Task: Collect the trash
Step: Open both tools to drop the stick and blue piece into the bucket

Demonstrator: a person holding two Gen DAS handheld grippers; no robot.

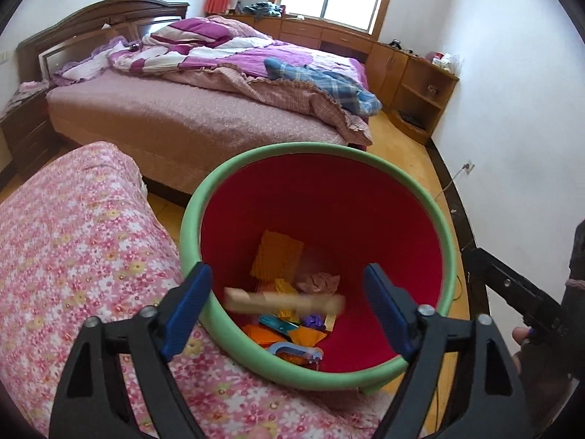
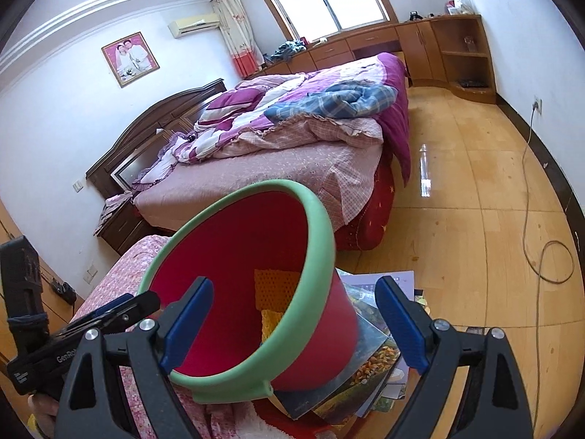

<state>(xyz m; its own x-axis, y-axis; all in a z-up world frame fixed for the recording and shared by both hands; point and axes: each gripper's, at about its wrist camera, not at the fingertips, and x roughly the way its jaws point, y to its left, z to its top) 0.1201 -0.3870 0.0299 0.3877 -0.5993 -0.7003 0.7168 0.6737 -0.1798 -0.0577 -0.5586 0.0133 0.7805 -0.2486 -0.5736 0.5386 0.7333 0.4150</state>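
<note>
A red bin with a green rim [image 1: 234,168] stands close below my left gripper [image 1: 287,307], which is open over its mouth. A blurred tan stick-like piece [image 1: 285,301] is in the air between the fingers, above the trash inside: orange mesh pieces [image 1: 279,254], a crumpled pink scrap [image 1: 318,281] and small coloured bits. In the right wrist view the same bin [image 2: 321,219] sits just ahead of my right gripper [image 2: 292,314], which is open and empty. The left gripper's body shows at the left edge [image 2: 91,325].
A pink floral cushion [image 1: 73,256] lies left of the bin. The bin stands on a pile of magazines [image 2: 376,362]. A bed with purple bedding [image 1: 219,84] is behind. Wooden cabinets [image 1: 409,73] line the far wall. A cable [image 2: 530,219] trails on the wooden floor.
</note>
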